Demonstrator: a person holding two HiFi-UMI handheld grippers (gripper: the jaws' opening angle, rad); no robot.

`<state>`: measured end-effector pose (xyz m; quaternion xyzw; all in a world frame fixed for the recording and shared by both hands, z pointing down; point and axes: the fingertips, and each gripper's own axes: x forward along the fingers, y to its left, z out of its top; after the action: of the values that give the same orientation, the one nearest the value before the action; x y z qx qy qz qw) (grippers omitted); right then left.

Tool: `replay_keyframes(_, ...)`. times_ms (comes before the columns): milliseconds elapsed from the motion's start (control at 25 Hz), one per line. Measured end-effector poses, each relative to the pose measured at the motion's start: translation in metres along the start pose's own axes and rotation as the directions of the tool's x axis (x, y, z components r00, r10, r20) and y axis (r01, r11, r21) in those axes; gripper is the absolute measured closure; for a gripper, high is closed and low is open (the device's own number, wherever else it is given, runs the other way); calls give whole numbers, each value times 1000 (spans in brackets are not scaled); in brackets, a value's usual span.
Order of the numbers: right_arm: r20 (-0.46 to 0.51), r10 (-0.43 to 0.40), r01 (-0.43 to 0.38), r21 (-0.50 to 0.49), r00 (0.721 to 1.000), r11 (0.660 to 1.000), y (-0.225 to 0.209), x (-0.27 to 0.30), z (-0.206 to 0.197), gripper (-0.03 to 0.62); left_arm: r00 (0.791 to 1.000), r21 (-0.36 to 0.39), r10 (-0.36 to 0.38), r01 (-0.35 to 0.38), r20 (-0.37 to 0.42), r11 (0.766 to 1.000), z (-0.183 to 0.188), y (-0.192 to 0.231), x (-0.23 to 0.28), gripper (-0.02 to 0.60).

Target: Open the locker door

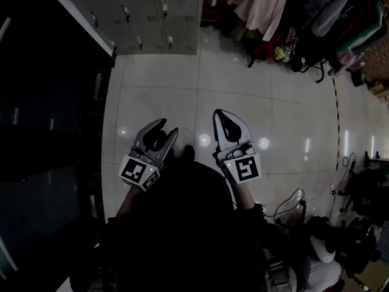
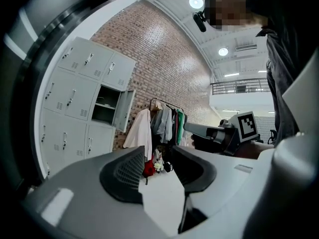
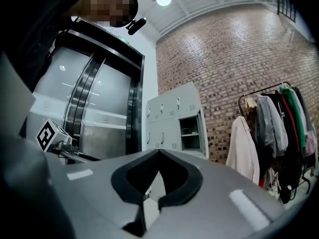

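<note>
A bank of grey lockers (image 1: pixel 146 17) stands by the wall, well ahead of both grippers. One compartment (image 2: pixel 105 109) stands open, its door (image 2: pixel 123 110) swung out to the right; the same open compartment (image 3: pixel 190 132) shows in the right gripper view. My left gripper (image 1: pixel 167 128) hangs over the floor tiles, far from the lockers. It is open, and only the floor shows between its jaws (image 2: pixel 158 156). Beside it my right gripper (image 1: pixel 220 112) is shut, tips meeting (image 3: pixel 159 151), with nothing in it.
A clothes rack (image 2: pixel 167 123) full of garments (image 1: pixel 261 5) stands right of the lockers. Dark glass doors (image 3: pixel 94 108) line the left side. Cables (image 1: pixel 289 205) and equipment lie on the floor at the right. White floor tiles (image 1: pixel 243 84) stretch towards the lockers.
</note>
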<state>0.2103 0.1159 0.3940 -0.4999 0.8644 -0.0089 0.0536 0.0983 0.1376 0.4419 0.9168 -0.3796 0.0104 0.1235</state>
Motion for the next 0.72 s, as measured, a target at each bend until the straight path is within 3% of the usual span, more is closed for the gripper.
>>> replay_keyframes(720,17,5,-5,8,1000,1000,5,-6,11,592,1000,4,3,-3,22,1000,7,1,-7,408)
